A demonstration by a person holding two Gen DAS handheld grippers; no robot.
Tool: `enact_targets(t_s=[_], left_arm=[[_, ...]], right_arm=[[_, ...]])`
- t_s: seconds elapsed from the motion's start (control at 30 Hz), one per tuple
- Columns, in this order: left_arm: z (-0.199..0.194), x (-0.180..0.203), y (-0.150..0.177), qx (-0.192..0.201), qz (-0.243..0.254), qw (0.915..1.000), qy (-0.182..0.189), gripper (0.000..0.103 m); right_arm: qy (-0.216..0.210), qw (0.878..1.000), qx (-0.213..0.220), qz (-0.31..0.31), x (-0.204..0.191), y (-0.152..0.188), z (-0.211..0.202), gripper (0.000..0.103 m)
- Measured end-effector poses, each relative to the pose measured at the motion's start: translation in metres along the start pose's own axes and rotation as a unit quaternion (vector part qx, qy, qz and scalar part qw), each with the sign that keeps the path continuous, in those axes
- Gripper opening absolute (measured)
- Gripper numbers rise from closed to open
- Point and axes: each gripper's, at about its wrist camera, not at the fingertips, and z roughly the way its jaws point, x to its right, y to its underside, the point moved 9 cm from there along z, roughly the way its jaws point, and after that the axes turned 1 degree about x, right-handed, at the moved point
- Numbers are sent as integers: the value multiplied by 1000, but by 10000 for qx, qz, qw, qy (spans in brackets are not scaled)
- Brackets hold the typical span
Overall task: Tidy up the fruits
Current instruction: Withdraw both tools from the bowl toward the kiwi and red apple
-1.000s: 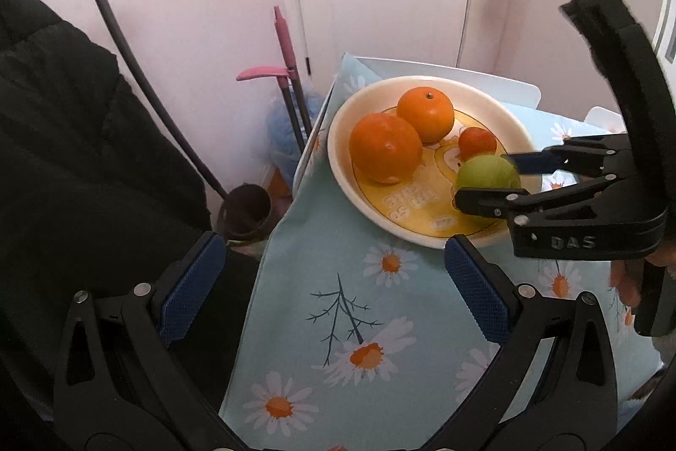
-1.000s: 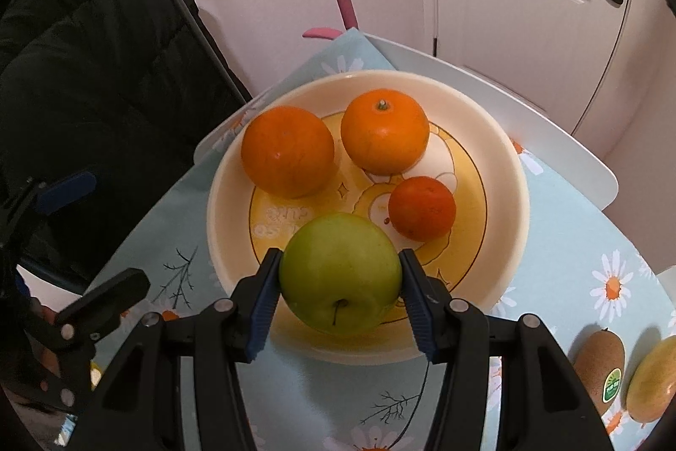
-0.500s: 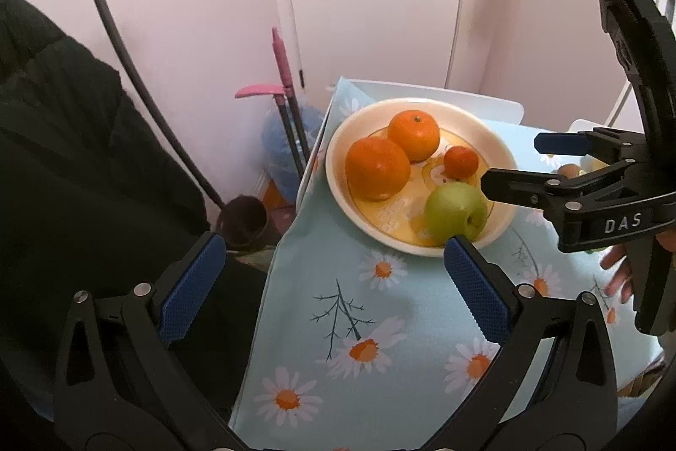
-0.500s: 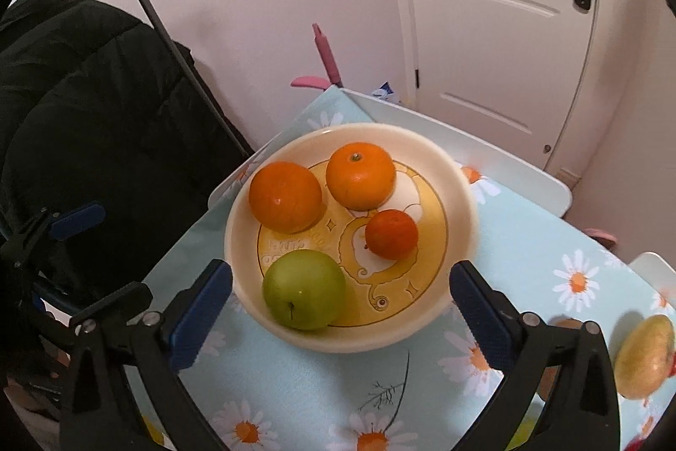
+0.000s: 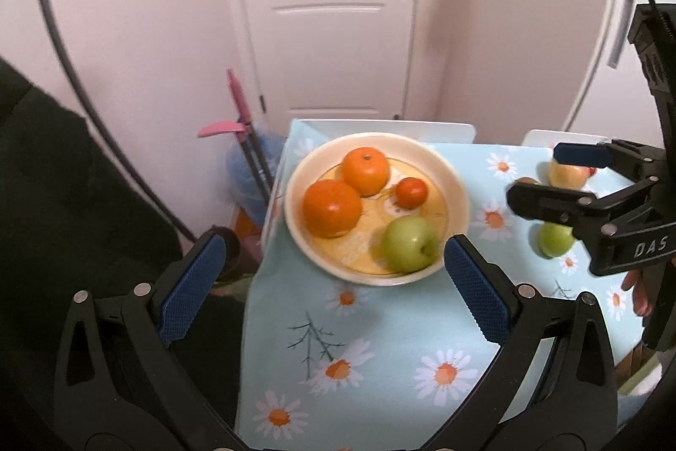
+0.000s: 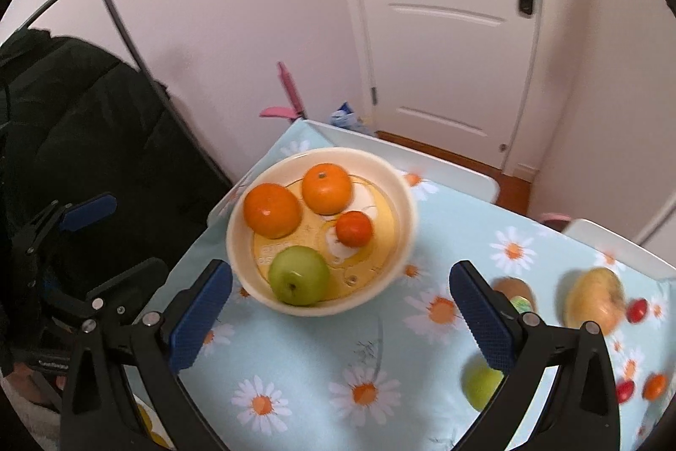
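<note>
From the left wrist view, one cream bowl (image 5: 458, 193) sat on the daisy tablecloth (image 5: 380, 332) and held four fruits: two oranges, the big orange (image 5: 331, 208) at nine o'clock and the second orange (image 5: 365, 171) at twelve, one small tangerine (image 5: 411, 192) at two o'clock, and one green apple (image 5: 410, 244) at five o'clock against the rim. The left gripper (image 5: 333, 286) hung over the cloth with its jaws spread wide and nothing between them. At three o'clock the right gripper (image 5: 549, 176) stood just as wide, empty, with a loose green apple (image 5: 554, 239) and a yellowish fruit (image 5: 566, 174) on the cloth behind it.

From the right wrist view, the bowl carried the same four. The right gripper's blue pads (image 6: 200, 311) stood far apart, gripping nothing. Outside the bowl, at four o'clock, lay one kiwi (image 6: 513, 292), one yellowish fruit, one green apple, and a few small red and orange fruits (image 6: 636, 309), too blurred to count.
</note>
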Motion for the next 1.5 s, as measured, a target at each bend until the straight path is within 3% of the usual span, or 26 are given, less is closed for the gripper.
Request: enact_targets(t_s=[0.2,0.6,0.83,1.03,1.5], left_arm=[[4,27,-7,3,309,9991,300,103],[5,86,-28,106,221,9979,608,103],[10,132,-35,42,38,9988,482,103],[25,170,-37,-101,-78,9992,380,103],[98,222,-17,-730,-406,9964,162,103]], right_arm=[[405,9983,115,399,32,8,-30,102],[1037,9912,222,794,109,27,-85,102],[966,9923,92,775,158,38,-96,103],[808,9959,-57,399,190,43,-92,103],[103,9988,-451,-150,244,56,-43,102]])
